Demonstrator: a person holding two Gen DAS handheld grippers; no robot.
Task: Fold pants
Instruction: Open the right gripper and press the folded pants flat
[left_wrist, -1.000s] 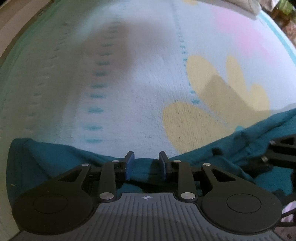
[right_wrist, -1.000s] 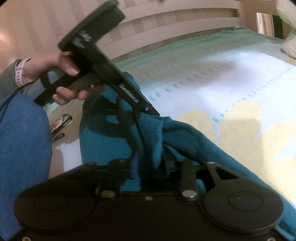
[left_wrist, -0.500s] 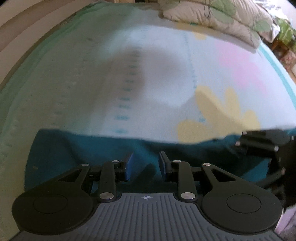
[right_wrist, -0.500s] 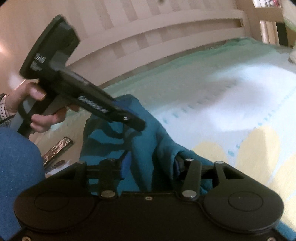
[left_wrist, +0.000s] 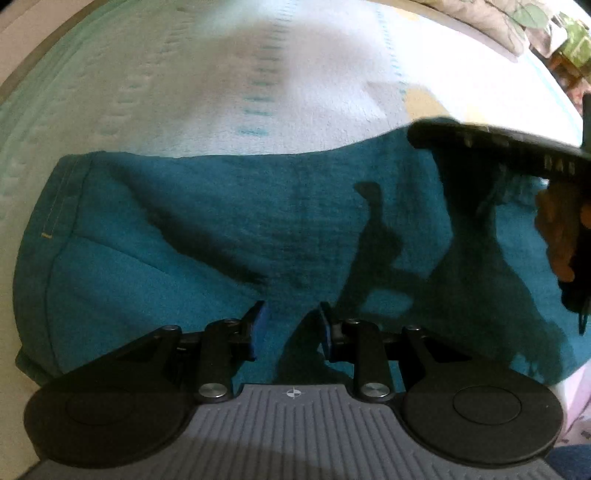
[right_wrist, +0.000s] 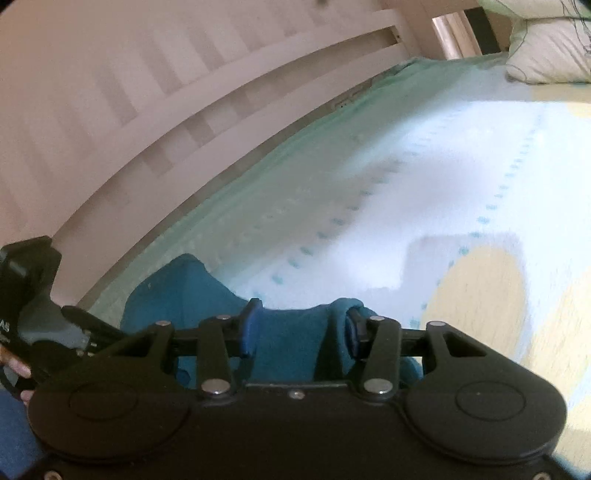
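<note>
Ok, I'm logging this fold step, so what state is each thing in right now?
pants: spread fairly flat on the bed, a few creases
left gripper: open, over the pants, nothing between its fingers
right gripper: open, pants fabric bunched between its fingers
blanket: laid out under the pants
pillow: lying at the far end

Far side: blanket (left_wrist: 295, 85) bare beyond the pants (left_wrist: 221, 229), open to pass.
Right flank: right gripper (right_wrist: 299, 332) close over the cloth.
Bed edge: slatted rail (right_wrist: 221, 92) closes it.
Far corner: pillow (right_wrist: 546, 55).
</note>
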